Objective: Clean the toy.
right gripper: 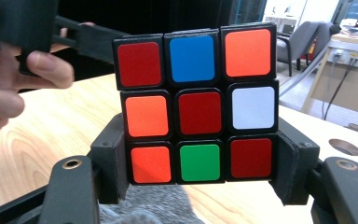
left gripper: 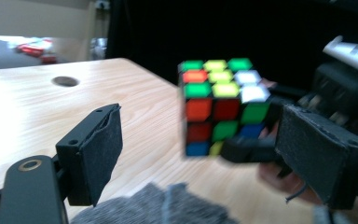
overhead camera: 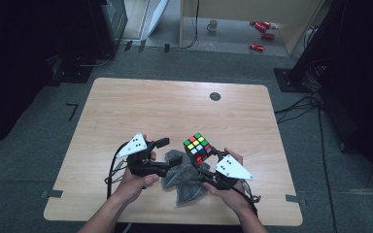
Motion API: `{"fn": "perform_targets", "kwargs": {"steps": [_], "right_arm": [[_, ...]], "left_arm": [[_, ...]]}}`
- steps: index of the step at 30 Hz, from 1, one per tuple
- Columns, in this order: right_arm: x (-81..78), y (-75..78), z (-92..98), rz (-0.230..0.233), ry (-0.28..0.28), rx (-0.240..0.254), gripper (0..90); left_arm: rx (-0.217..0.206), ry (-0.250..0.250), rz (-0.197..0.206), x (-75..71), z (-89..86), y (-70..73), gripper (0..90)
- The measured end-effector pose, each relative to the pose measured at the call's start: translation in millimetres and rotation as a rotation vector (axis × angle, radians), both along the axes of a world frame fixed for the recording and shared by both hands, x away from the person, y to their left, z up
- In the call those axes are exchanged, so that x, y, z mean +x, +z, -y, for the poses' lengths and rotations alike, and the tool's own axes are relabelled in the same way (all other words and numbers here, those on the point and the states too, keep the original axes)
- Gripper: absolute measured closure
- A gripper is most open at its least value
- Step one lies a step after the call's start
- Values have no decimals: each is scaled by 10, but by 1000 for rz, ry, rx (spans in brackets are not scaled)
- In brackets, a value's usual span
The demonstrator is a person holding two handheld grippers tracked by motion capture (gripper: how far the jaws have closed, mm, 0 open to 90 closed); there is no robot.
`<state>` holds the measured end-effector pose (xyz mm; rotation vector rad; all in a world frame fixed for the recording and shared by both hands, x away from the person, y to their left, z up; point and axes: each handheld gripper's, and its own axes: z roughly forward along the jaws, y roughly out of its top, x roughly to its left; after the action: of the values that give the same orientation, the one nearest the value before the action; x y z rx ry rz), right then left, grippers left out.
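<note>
The puzzle cube (right gripper: 198, 107) sits pinched between the fingers of the right gripper (right gripper: 199, 175), which press on its bottom row from both sides and hold it up off the desk (overhead camera: 175, 111). In the high view the cube (overhead camera: 198, 147) is near the front middle of the desk, just above a crumpled grey cloth (overhead camera: 184, 177). The face turned to the right gripper's camera shows red, blue and orange on top, orange, red and white in the middle, orange, green and red below. No brand, label or writing can be read on the cube or anywhere else. The left gripper (left gripper: 205, 154) has its fingers spread wide with nothing between them, a short way from the cube (left gripper: 221, 107).
</note>
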<state>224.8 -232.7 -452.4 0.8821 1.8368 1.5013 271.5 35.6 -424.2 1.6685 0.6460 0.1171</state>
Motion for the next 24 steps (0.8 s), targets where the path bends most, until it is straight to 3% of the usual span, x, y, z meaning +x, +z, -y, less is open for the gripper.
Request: {"fn": "perform_targets", "kwargs": {"steps": [4, 13, 17, 22, 24], "right_arm": [[31, 6, 152, -8, -18, 2, 341], [89, 2, 378, -38, -35, 31, 341], [96, -2, 407, -46, -28, 34, 341], [98, -9, 394, -50, -16, 29, 341], [98, -13, 383, -53, -15, 28, 341]], "left_arm": [[66, -10, -32, 39, 22, -159, 148], [364, -71, -13, -55, 423, -575, 143], [424, -71, -44, -39, 499, -703, 143], [469, -82, -56, -33, 563, -758, 157], [508, -77, -48, -47, 599, -787, 166]]}}
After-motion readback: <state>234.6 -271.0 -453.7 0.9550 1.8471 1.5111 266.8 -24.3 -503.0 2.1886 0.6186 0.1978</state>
